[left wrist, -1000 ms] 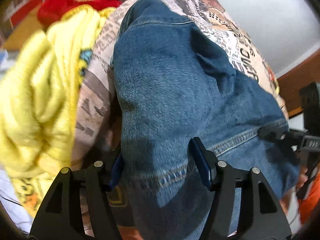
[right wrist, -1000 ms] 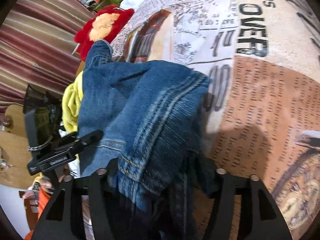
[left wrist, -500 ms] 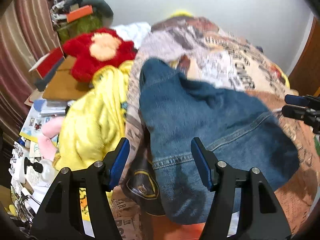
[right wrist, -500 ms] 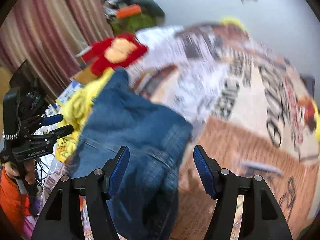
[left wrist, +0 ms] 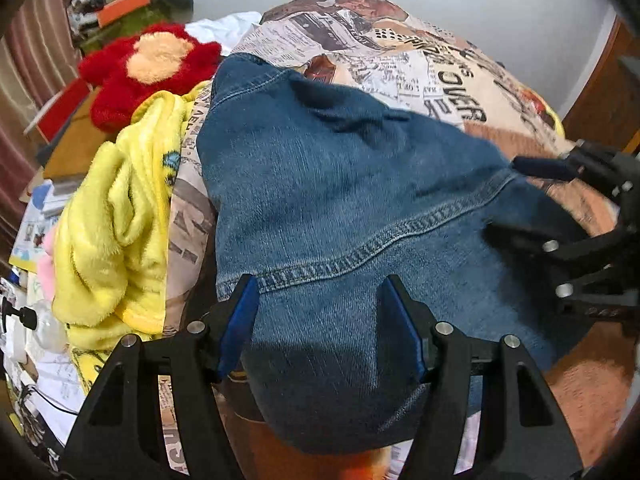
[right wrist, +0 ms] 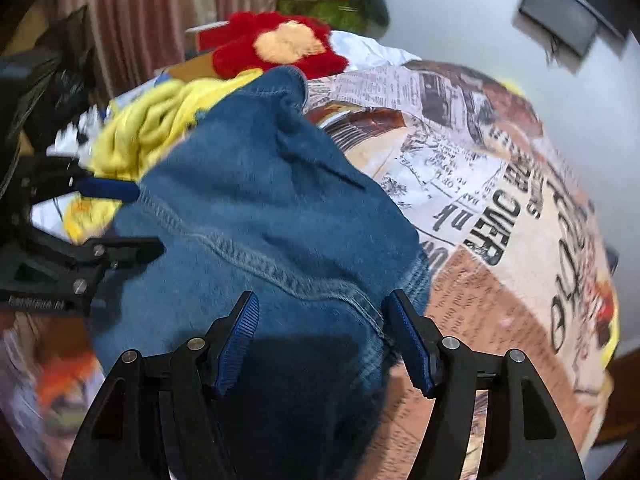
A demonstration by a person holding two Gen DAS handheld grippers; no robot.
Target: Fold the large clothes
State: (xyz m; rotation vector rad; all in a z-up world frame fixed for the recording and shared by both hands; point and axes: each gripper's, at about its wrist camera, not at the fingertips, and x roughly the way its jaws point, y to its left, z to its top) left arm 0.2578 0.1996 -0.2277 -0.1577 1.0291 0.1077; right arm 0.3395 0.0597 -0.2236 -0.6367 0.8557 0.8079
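Observation:
A blue denim garment (left wrist: 340, 180) (right wrist: 260, 200) lies folded in a heap on a bed with a newspaper-print cover (left wrist: 440, 76) (right wrist: 480, 184). My left gripper (left wrist: 318, 284) hovers over the near part of the denim, its jaws apart and its pads off the cloth. In the left wrist view my right gripper (left wrist: 508, 200) is over the garment's right edge. The right gripper (right wrist: 322, 296) is opening, with denim seen between its jaws and no pad pressing on it. The left gripper (right wrist: 146, 219) shows at the left of the right wrist view.
A yellow fleece (left wrist: 116, 220) (right wrist: 160, 128) is bunched against the left side of the denim. Beyond it sits a red plush toy (left wrist: 148, 68) (right wrist: 280, 44). Boxes, papers and bottles crowd the floor at the left. Striped curtains hang behind.
A second ago both grippers were close on bunched denim, with cloth in the right jaws. Both have since drawn back and up, and the denim lies free on the bed.

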